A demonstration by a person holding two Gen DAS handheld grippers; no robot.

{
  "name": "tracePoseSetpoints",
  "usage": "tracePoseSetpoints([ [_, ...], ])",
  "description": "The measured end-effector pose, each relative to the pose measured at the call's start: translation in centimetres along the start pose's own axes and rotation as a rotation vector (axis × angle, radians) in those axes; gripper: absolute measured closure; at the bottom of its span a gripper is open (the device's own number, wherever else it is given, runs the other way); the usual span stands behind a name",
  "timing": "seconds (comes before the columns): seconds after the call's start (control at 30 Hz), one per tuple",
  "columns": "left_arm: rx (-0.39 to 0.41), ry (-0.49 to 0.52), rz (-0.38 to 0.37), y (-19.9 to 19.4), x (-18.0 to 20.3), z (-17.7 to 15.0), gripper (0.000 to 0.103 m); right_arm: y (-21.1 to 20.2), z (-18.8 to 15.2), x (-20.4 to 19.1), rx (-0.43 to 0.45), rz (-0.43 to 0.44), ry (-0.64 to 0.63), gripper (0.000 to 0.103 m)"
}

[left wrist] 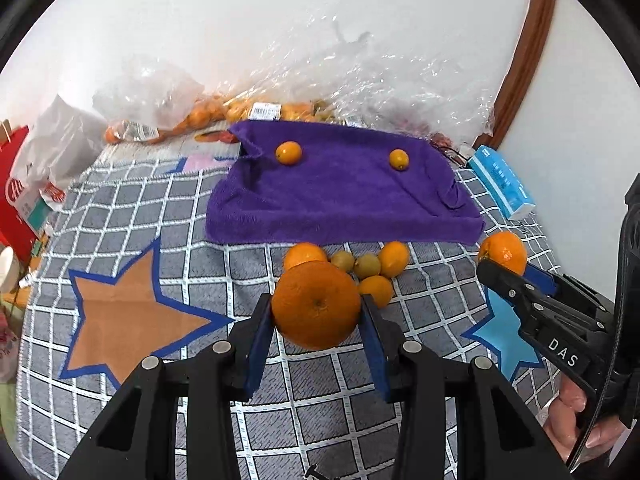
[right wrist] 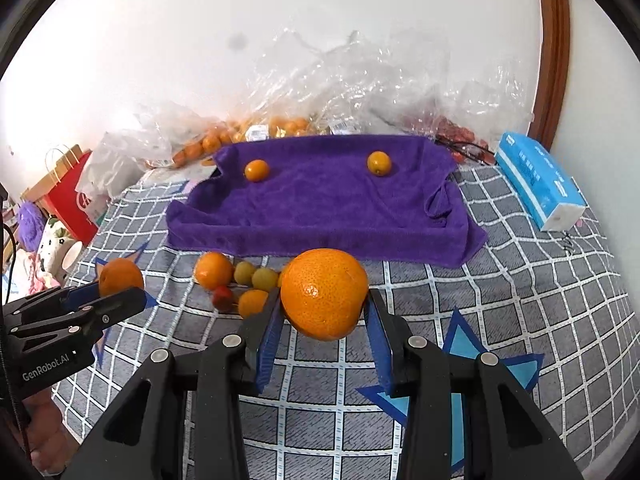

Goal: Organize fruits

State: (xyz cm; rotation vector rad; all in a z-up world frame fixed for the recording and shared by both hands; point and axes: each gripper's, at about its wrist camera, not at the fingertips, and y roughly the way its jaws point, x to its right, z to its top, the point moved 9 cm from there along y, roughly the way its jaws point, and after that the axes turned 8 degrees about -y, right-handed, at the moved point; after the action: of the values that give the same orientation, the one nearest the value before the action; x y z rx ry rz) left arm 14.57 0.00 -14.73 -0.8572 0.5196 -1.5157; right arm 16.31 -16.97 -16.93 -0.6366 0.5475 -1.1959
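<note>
My left gripper (left wrist: 318, 320) is shut on a large orange (left wrist: 316, 304), held above the checked cloth. My right gripper (right wrist: 324, 312) is shut on another large orange (right wrist: 324, 294); that orange (left wrist: 503, 251) also shows at the right of the left wrist view. Behind them lies a purple towel (left wrist: 344, 196) with two small orange fruits, one left (left wrist: 288, 153) and one right (left wrist: 399, 159). A loose cluster of small fruits (right wrist: 236, 280) lies in front of the towel: orange ones, two greenish ones and a red one (right wrist: 222, 298).
Clear plastic bags of fruit (right wrist: 256, 130) pile up against the white wall. A blue tissue pack (right wrist: 542, 180) lies at the right, a red paper bag (right wrist: 66, 196) at the left. The checked cloth (left wrist: 132, 216) has star patterns. A hand (left wrist: 576, 420) grips the right tool.
</note>
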Motion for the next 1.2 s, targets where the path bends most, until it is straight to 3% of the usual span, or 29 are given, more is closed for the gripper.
tracePoseSetpoints([
  [0.67, 0.058, -0.026, -0.036, -3.6, -0.5, 4.6, 0.063, -2.5, 3.9, -0.1, 0.053, -0.020, -0.021, 0.063],
  [1.2, 0.115, -0.021, -0.038, -3.4, -0.5, 9.3, 0.063, -2.0, 6.8, 2.8, 0.092, -0.053, -0.012, 0.063],
])
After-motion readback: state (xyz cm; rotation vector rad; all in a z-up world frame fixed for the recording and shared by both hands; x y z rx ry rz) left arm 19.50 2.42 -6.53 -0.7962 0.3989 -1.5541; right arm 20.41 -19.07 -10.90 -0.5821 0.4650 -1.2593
